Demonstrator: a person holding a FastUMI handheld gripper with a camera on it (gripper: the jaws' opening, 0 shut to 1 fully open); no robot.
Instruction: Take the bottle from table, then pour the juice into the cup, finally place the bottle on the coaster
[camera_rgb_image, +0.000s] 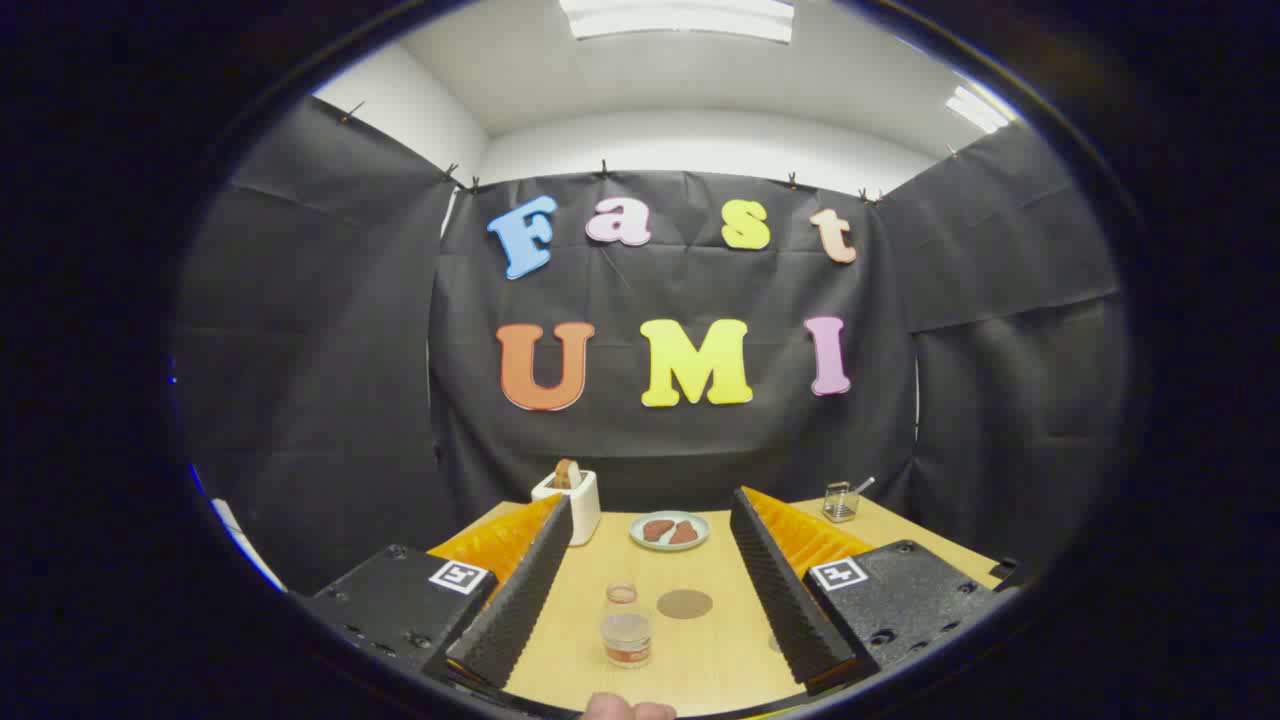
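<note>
I hold the gripper (640, 600) with fingers spread wide, gripping nothing. The bottle (626, 625) stands upright between them near the desk's (720, 650) front edge, the coaster (685, 603) just beside. It looks light, smooth, possibly slippery; I would clamp mid-body.

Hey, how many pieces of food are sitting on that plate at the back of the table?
2: reddish-brown pieces side by side on the pale round plate, one on its left, one on its right, beyond the open hand-held gripper. A smaller piece could be hidden.
</note>
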